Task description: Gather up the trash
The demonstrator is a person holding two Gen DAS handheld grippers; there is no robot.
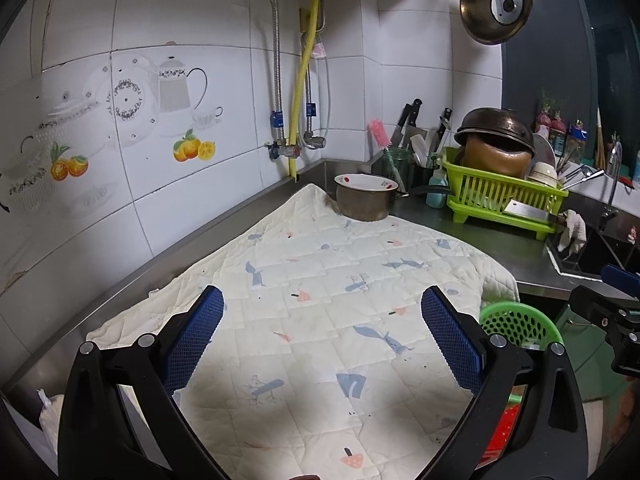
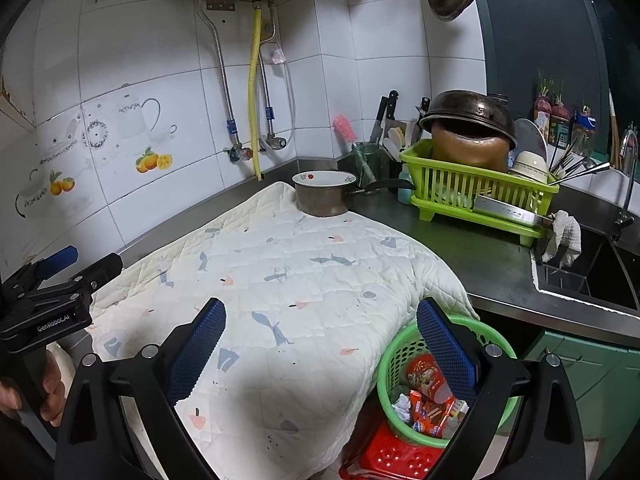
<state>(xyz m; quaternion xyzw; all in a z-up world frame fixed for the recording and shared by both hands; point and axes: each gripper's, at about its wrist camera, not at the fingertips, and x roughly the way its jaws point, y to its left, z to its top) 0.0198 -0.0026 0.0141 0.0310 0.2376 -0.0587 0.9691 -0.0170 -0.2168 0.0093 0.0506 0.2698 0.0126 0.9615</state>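
Left gripper [image 1: 322, 344] held over quilted mat [image 1: 320, 320], jaws spread wide, nothing gripped. Right gripper [image 2: 320, 344] likewise spread wide and empty, held above mat edge. Green mesh basket [image 2: 496, 344] seen at 5 o'clock in right wrist view, just beside hanging mat edge, seated on red stool [image 2: 396, 456]. Trash [image 2: 430, 404] (red cup, wrappers) contained inside basket. Saucepan [image 2: 324, 196] placed on mat at 12 o'clock.

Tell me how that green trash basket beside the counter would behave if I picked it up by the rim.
The green basket looks like thin perforated plastic, so probably light with a slightly flexing rim. It holds only wrappers and a paper cup, so little added weight. Perched on a red stool, it might tip if nudged.
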